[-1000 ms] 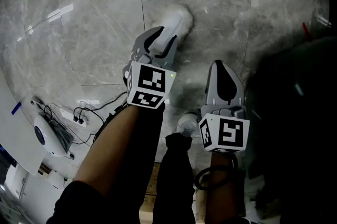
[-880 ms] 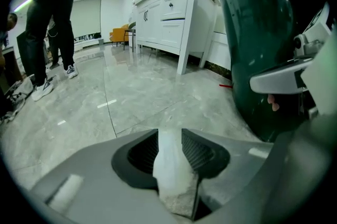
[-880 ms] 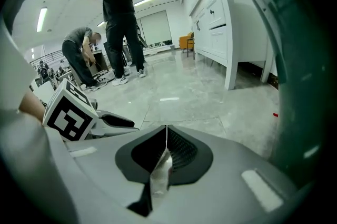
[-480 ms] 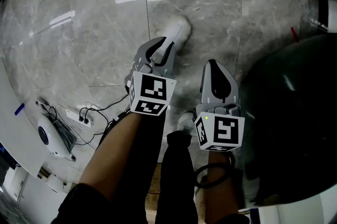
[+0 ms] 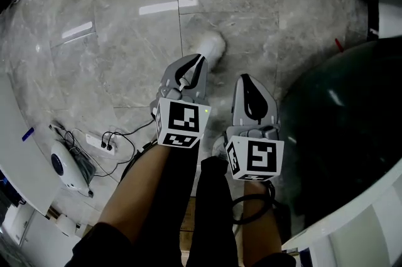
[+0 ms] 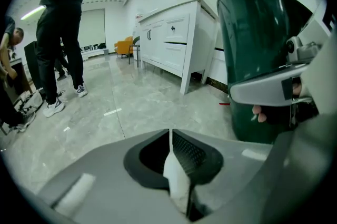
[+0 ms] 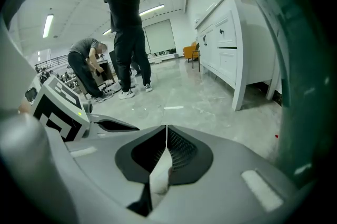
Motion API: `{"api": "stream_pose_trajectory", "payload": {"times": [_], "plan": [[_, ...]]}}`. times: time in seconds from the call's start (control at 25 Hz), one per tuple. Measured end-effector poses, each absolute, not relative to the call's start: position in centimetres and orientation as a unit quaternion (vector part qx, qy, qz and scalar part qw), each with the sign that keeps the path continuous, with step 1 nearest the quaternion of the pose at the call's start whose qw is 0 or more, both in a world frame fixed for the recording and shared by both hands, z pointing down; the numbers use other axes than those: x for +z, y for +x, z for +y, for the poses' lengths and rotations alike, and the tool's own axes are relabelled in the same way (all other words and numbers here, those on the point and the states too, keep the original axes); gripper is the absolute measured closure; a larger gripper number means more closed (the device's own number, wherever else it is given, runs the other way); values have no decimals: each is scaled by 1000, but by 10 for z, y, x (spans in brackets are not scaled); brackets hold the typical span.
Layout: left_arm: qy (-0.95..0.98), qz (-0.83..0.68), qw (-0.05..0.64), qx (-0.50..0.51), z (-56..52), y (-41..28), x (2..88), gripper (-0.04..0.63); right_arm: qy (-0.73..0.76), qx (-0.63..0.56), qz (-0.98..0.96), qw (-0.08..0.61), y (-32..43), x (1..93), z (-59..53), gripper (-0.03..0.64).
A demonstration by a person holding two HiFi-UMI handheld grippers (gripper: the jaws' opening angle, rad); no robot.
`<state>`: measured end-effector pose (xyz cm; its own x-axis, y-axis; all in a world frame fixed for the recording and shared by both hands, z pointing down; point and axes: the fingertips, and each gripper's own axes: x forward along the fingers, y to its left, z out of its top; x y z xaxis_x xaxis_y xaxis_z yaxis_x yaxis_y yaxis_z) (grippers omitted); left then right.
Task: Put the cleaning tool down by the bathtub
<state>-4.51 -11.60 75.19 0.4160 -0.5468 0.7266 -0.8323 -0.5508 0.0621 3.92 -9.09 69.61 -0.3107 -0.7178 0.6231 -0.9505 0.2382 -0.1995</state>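
No cleaning tool shows in any view. The dark green bathtub (image 5: pixel 342 127) fills the right of the head view, its white rim at the lower right. It rises close on the right of the left gripper view as the bathtub (image 6: pixel 258 54) and at the right edge of the right gripper view as the bathtub (image 7: pixel 310 65). My left gripper (image 5: pixel 195 62) is held over the floor, jaws shut with nothing between them. My right gripper (image 5: pixel 247 80) sits beside it, nearer the tub, also shut and empty. In their own views the left gripper (image 6: pixel 169 139) and right gripper (image 7: pixel 166 134) show pads pressed together.
The holder's white shoe (image 5: pixel 211 46) stands just beyond the left gripper. A power strip with cables (image 5: pixel 100 141) and a white device (image 5: pixel 61 165) lie at the lower left. A white cabinet (image 6: pixel 176 33) stands behind the tub. People (image 7: pixel 126 33) stand further off on the grey tiled floor.
The head view has swung so more of the tub shows at the right. Both grippers sit a little closer together and nearer the tub, and both stayed shut.
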Motion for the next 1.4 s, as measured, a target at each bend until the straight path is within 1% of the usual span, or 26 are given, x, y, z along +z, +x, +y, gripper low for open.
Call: {"api": "stream_pose_trajectory", "payload": {"times": [0.36, 0.8, 1.4], "plan": [[821, -433, 193, 318, -132, -46, 688, 592, 557, 269, -763, 188, 34, 641, -108, 598], [819, -461, 177, 292, -135, -52, 608, 592, 557, 249, -775, 165, 26, 572, -117, 600], [824, -485, 132, 263, -143, -60, 493, 594, 570, 220, -781, 127, 28, 468, -126, 604]]}}
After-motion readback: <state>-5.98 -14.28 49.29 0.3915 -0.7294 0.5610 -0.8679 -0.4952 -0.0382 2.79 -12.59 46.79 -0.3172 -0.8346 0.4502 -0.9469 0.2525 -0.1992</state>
